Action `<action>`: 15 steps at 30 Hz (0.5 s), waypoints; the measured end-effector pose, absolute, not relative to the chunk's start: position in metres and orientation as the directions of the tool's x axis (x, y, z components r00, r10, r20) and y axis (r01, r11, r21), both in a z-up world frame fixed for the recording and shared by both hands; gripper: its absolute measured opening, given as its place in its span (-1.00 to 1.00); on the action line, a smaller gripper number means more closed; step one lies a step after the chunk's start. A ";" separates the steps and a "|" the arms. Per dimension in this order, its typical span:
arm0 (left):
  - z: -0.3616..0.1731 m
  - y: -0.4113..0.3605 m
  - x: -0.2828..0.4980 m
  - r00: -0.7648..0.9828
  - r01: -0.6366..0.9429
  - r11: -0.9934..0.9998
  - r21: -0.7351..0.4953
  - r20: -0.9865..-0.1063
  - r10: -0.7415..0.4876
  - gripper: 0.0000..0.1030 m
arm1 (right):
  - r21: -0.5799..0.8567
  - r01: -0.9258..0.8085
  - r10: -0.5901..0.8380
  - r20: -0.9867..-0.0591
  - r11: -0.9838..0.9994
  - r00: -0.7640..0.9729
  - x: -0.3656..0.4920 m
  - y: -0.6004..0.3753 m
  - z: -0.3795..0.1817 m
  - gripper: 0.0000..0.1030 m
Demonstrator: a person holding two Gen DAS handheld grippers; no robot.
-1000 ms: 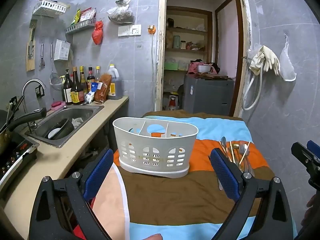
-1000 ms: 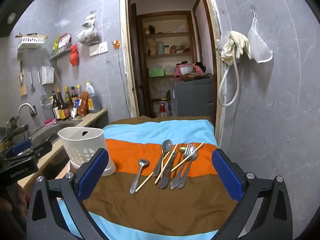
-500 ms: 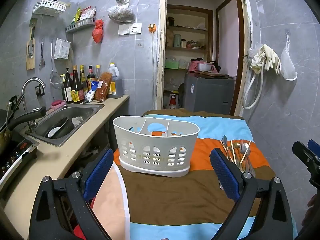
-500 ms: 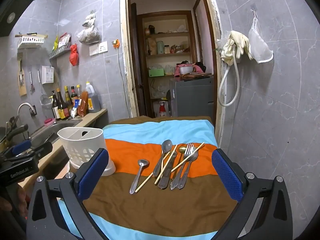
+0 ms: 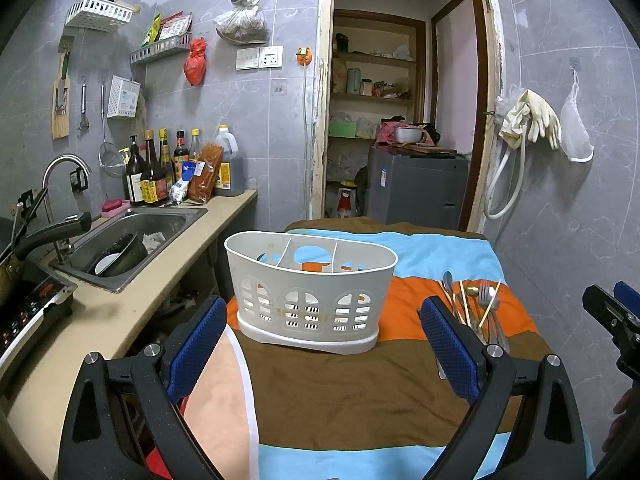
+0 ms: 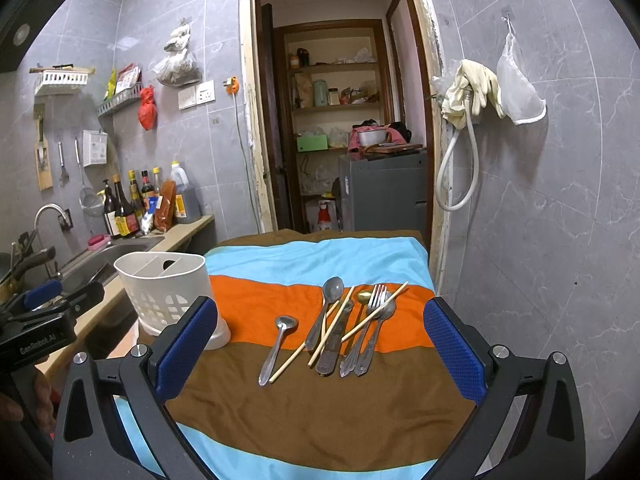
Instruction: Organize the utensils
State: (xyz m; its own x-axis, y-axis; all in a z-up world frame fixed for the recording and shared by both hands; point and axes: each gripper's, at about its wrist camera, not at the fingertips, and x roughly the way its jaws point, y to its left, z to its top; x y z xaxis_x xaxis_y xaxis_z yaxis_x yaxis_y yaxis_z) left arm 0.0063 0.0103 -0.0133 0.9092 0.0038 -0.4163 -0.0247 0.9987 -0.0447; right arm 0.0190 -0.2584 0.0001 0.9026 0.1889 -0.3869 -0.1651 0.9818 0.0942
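A steel sink (image 5: pixel 132 236) sits in the beige counter left of the white slotted plastic caddy (image 5: pixel 310 292), with dark sauce bottles (image 5: pixel 150 172) lined up behind it against the grey tiled wall. The caddy stands upright on the striped blue, orange and brown cloth (image 5: pixel 352 392), across the seam between the orange and brown bands; its three compartments hold nothing visible. The left gripper (image 5: pixel 320 340) hangs just in front of the caddy, its blue-padded fingers (image 5: pixel 196 344) spread wide apart and holding nothing.

Right of the caddy and well apart from it, the loose utensils (image 6: pixel 340 328) lie in a cluster on the orange band, handles reaching onto the brown. A small steel spoon (image 6: pixel 278 344) lies nearest the caddy, then a larger steel spoon (image 6: pixel 326 308), pale wooden chopsticks (image 6: pixel 332 324) crossing the pile, a gold spoon (image 6: pixel 363 297) and steel forks (image 6: pixel 370 320). The right gripper (image 6: pixel 320 352) hovers in front of this cluster, fingers (image 6: pixel 452 354) likewise wide apart and empty.
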 end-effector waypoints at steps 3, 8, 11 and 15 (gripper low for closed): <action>-0.016 0.012 0.006 0.910 -0.022 0.999 -0.045 -0.414 0.001 0.84 | 0.094 -0.165 0.189 -0.388 0.982 0.902 0.019 -0.259 0.000 1.00; -0.011 0.009 0.008 0.907 -0.024 0.999 -0.046 -0.420 0.003 0.84 | 0.094 -0.165 0.189 -0.389 0.982 0.902 0.016 -0.258 0.002 1.00; -0.014 0.010 0.010 0.907 -0.023 0.999 -0.046 -0.421 0.001 0.84 | 0.095 -0.164 0.189 -0.390 0.982 0.901 0.014 -0.258 0.003 1.00; -0.017 0.010 0.012 0.908 -0.019 0.999 -0.045 -0.420 -0.002 0.84 | 0.094 -0.164 0.187 -0.391 0.982 0.901 0.016 -0.259 -0.001 1.00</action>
State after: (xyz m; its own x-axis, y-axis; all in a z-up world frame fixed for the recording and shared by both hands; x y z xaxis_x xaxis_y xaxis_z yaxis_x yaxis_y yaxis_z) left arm 0.0125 0.0096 -0.0173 0.9076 -0.0015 -0.4199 -0.0191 0.9988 -0.0450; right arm 0.0164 -0.2590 -0.0011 0.9013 0.1875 -0.3906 -0.1637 0.9821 0.0937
